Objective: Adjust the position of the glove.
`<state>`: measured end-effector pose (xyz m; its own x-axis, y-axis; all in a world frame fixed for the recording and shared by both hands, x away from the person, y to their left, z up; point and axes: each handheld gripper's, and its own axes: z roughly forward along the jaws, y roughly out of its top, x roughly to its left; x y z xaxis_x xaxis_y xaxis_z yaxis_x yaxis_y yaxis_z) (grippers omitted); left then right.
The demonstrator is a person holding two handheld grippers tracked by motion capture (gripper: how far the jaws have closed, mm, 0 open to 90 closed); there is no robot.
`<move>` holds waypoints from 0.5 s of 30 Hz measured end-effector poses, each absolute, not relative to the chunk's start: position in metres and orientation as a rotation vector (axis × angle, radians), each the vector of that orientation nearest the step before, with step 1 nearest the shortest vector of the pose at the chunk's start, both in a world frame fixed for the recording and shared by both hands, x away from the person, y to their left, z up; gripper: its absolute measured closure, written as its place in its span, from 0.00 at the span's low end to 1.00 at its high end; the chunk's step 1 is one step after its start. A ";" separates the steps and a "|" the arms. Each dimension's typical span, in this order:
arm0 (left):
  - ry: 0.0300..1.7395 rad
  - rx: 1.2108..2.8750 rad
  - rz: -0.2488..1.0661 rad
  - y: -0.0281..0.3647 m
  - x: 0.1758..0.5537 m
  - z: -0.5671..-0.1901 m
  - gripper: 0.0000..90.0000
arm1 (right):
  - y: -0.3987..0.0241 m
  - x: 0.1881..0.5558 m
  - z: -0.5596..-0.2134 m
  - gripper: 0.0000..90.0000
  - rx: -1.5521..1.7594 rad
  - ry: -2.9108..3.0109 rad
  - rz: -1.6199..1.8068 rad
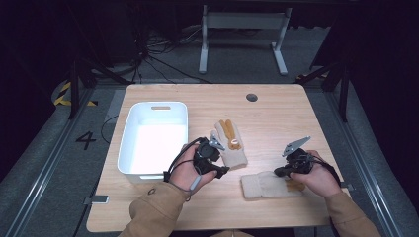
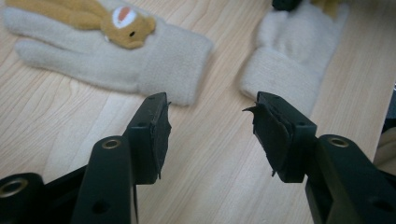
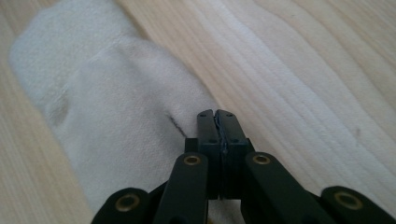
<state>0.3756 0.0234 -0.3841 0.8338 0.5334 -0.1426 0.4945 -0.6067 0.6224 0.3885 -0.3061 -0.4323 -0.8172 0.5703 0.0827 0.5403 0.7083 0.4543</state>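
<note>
Two cream knit gloves lie on the wooden table. One glove (image 1: 232, 150) (image 2: 154, 60), with an orange animal figure on its back, lies palm down near the middle. The other glove (image 1: 264, 185) (image 2: 289, 51) (image 3: 116, 107) lies nearer the front edge, cuff to the left. My left gripper (image 1: 222, 170) (image 2: 208, 109) hovers open over bare wood just in front of the first glove's cuff, with nothing between its jaws. My right gripper (image 1: 279, 173) (image 3: 215, 113) is shut, its tips resting on the second glove near a small crease. I cannot tell whether fabric is pinched.
A white plastic bin (image 1: 128, 133) stands on the left half of the table, close to my left hand. A small round hole (image 1: 252, 97) sits near the table's far edge. Metal table legs (image 1: 242, 44) stand on the floor beyond.
</note>
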 end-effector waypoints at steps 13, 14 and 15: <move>0.862 2.289 0.098 0.022 0.389 -0.385 0.52 | -0.314 0.384 -0.418 1.00 0.914 2.742 0.834; 0.867 2.278 0.105 0.022 0.390 -0.385 0.52 | -0.317 0.385 -0.417 1.00 0.926 2.721 0.848; 0.882 2.253 0.126 0.022 0.392 -0.384 0.52 | -0.320 0.385 -0.415 1.00 0.935 2.704 0.856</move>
